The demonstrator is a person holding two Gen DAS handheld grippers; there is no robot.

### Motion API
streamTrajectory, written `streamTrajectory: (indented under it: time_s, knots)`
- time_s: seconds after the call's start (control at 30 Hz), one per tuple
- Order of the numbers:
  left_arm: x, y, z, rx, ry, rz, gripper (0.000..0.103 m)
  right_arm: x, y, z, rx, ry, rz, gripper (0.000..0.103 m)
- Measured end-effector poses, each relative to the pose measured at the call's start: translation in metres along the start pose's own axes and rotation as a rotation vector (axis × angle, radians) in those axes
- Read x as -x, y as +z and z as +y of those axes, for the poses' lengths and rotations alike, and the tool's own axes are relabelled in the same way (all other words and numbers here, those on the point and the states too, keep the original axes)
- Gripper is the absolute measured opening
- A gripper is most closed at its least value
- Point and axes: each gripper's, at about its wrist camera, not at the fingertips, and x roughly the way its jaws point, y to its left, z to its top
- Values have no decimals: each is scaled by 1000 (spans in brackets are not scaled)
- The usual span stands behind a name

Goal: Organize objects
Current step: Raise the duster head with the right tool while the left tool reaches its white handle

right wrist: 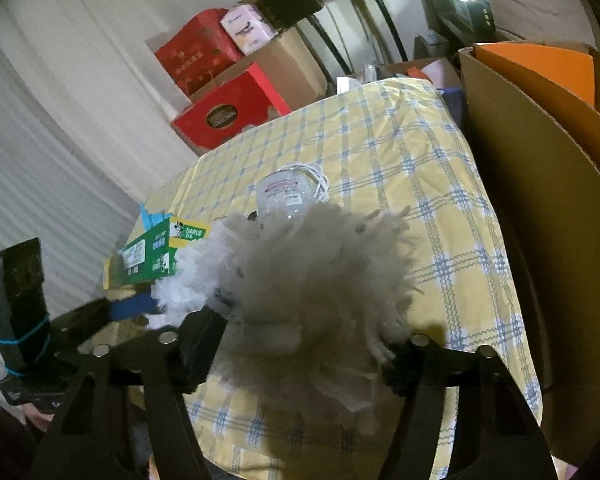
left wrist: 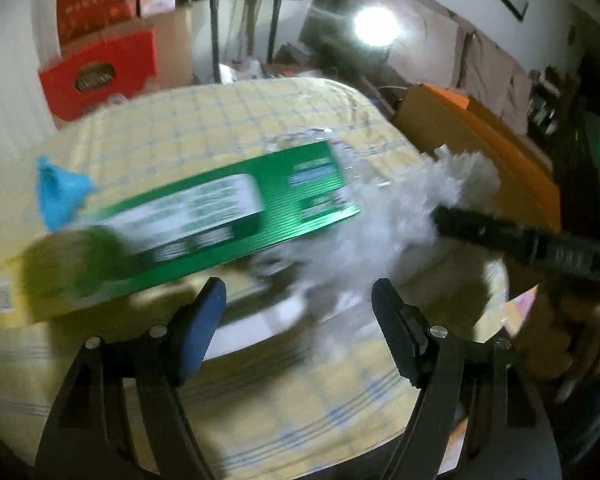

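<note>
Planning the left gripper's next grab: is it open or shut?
Open. The left gripper shows its fingers spread wide with nothing between them; the green toothpaste box lies beyond.

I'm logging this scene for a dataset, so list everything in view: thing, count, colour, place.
Toothpaste box: one, green and yellow, on the table's left part.
Fluffy duster: one, grey-white, between the right claw's fingers.
Plastic bottle: one, clear, lying mid-table.
Cable: one, white, coiled behind the bottle.
Blue item: one, blurred, beyond the box.
Tablecloth: one, yellow with blue checks.
Cardboard box: one, brown with orange inside, right of the table.
Red cartons: two, stacked behind the table.
Left claw: open, empty.
Right claw: around the duster.
</note>
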Motion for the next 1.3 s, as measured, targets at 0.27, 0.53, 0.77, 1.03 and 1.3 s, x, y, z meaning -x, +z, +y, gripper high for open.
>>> streamTrajectory:
  time_s: [0.27,0.53,0.77,1.03,1.3]
  knots:
    - [5,-23,10,-178,125,7,82,3,1,-1,-14,6,-16,43]
    - [-11,-29,8,-229,220,2,71,7,0,-4,-27,-9,9,50]
    - [-17,-28,18,-187,183,-15,48,22,-3,-3,28,-126,26,76]
    - [-10,-32,1,-246,225,-43,17,19,-8,-4,-3,-95,5,83]
    - [-4,-28,-5,-213,90,-30,9,-14,-8,7,-33,-24,-63,43]
